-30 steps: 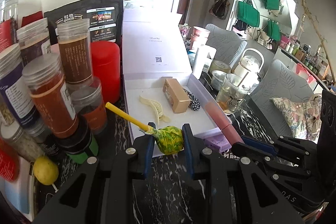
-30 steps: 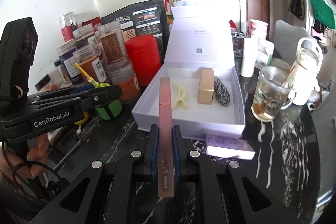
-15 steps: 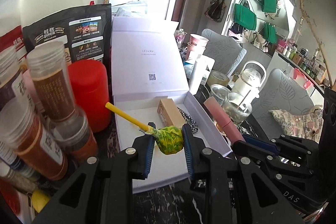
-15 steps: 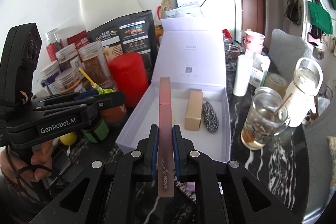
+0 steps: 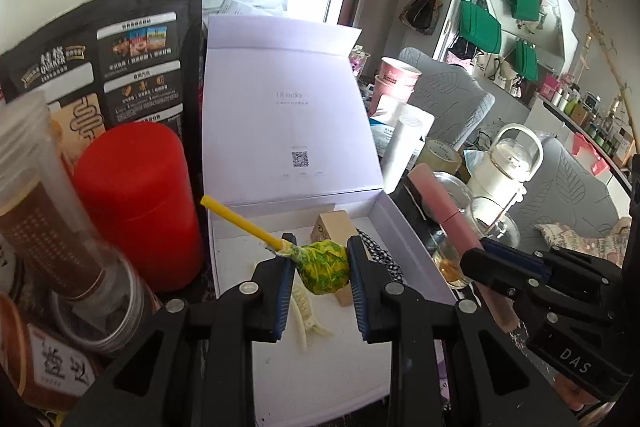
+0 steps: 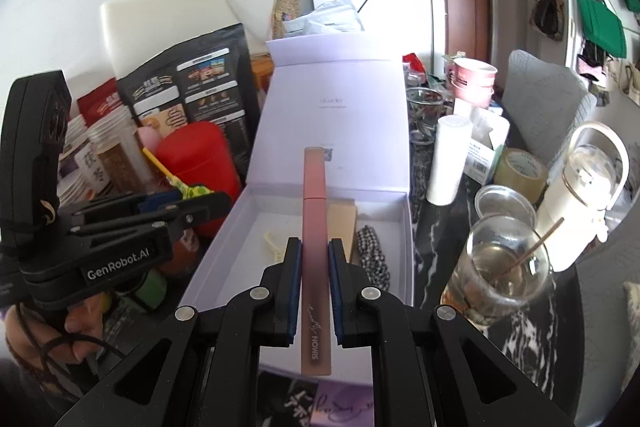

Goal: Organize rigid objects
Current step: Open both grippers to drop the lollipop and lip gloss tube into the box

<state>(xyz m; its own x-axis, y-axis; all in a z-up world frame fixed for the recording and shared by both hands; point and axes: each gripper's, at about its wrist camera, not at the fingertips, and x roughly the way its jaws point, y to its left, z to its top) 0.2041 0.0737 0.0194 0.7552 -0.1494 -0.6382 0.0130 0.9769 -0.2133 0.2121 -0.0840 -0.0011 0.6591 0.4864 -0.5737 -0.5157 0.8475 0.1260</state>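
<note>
My left gripper (image 5: 319,269) is shut on a lollipop (image 5: 322,266) with a green-yellow wrapper and a yellow stick, held over the open white box (image 5: 384,215). My right gripper (image 6: 314,271) is shut on a long pink tube (image 6: 314,227), held over the box's near edge (image 6: 405,227). Inside the box lie a cream hair clip (image 5: 300,311), a tan carton (image 6: 342,227) and a black-and-white checked item (image 6: 370,255). The pink tube (image 5: 444,211) and right gripper (image 5: 472,265) show at the right of the left wrist view.
A red canister (image 5: 136,203), spice jars (image 5: 44,211) and a black bag (image 5: 100,75) crowd the box's left side. A glass with liquid (image 6: 502,267), a white kettle (image 6: 584,195), a tape roll (image 6: 520,167) and a white tube (image 6: 446,159) stand to its right.
Both grippers have moved forward toward the box with their loads. The lollipop now hangs over the box's inside, and the pink tube reaches over its front edge.
</note>
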